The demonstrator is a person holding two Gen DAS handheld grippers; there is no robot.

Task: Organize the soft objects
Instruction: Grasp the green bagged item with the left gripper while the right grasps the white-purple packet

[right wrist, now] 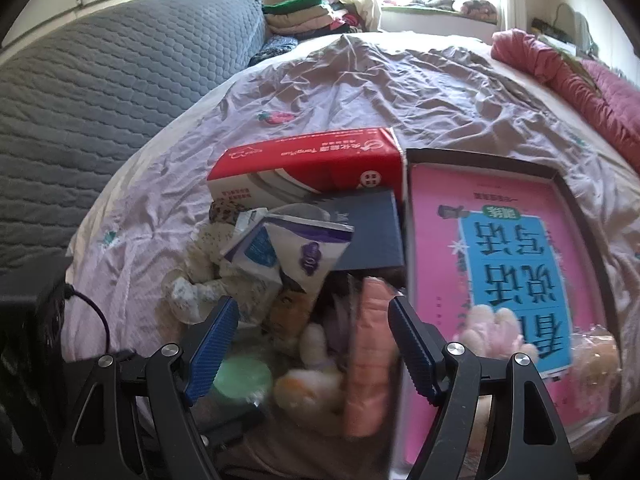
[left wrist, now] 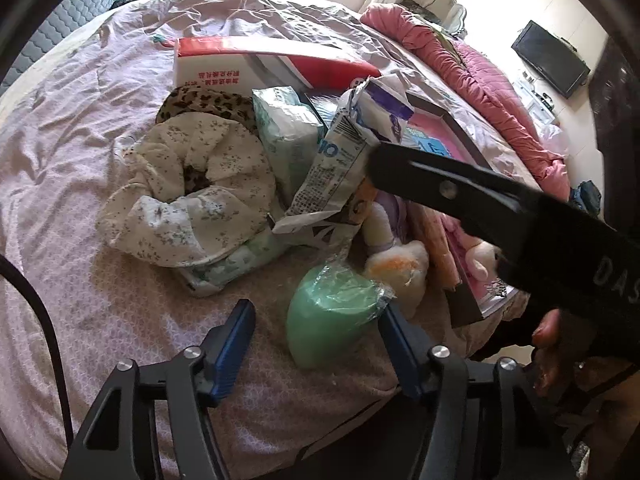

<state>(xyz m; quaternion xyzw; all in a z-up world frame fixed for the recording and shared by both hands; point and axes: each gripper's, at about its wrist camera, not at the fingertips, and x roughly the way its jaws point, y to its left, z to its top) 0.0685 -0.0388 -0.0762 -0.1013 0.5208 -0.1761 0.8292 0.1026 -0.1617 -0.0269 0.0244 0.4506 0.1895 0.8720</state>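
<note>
A pile of soft things lies on the bed. A green sponge in clear wrap [left wrist: 328, 312] sits just ahead of my open left gripper [left wrist: 316, 324], between its blue pads. A floral cloth [left wrist: 192, 196], a leopard-print cloth [left wrist: 204, 102], tissue packs [left wrist: 284, 124] and a torn white wrapper [left wrist: 340, 160] lie behind. A white and orange plush toy [left wrist: 396, 264] lies to the right. My right gripper [right wrist: 314, 318] is open above the plush toy [right wrist: 308, 380], a peach cloth roll [right wrist: 368, 356] and the green sponge [right wrist: 240, 376]. Its black body crosses the left wrist view [left wrist: 500, 208].
A red and white box [right wrist: 304, 168] and a dark blue box [right wrist: 368, 232] lie behind the pile. An open tray holding a pink book [right wrist: 500, 248] lies to the right. A pink quilt [left wrist: 480, 80] edges the bed; a grey headboard [right wrist: 100, 100] stands left.
</note>
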